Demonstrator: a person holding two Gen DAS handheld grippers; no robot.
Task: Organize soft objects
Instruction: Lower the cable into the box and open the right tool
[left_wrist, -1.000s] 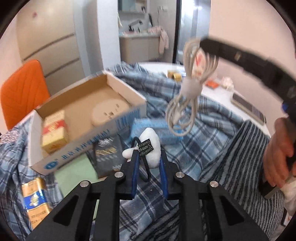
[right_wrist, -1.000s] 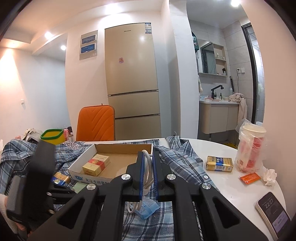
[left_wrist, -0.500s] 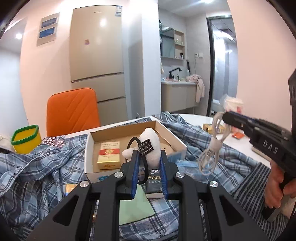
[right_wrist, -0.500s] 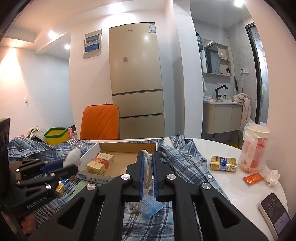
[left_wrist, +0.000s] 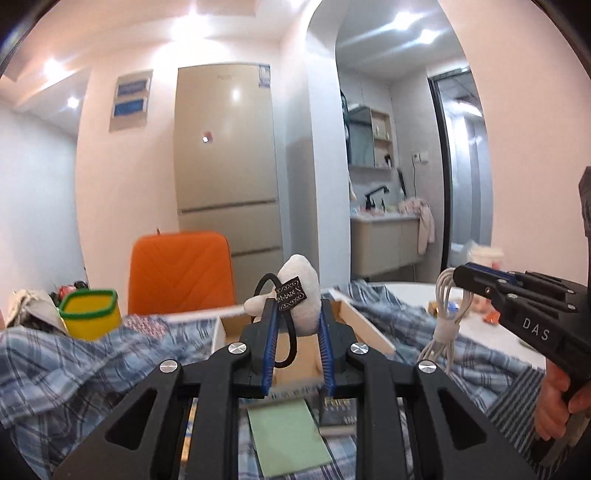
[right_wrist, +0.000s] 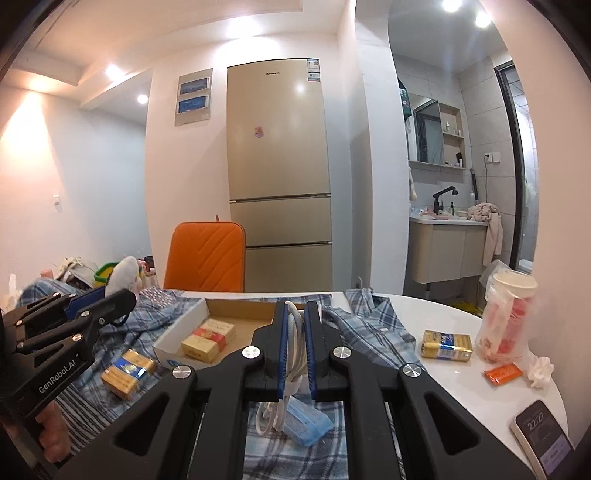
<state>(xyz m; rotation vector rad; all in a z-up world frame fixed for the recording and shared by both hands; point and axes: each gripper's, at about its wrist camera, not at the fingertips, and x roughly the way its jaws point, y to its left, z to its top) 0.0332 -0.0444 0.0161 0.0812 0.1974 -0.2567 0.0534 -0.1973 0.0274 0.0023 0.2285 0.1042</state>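
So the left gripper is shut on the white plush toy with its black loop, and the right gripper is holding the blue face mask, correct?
Not quite. The right gripper is shut on the coiled white cable, as the right wrist view shows; the blue face mask lies on the plaid cloth. The left gripper does hold the white plush toy.

Both tongs were black angular frames with blue ribbed pads and silver round screws; the left tongs (right_wrist: 110, 297) read "GenRobot.AI", the right tongs (left_wrist: 461, 275) "DAS".

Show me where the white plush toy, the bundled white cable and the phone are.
white plush toy (left_wrist: 301, 295), left wrist view, on its body above the tag.
white cable (left_wrist: 445, 325), left wrist view, on the wrap around the bundle.
phone (right_wrist: 546, 443), right wrist view, on its screen.
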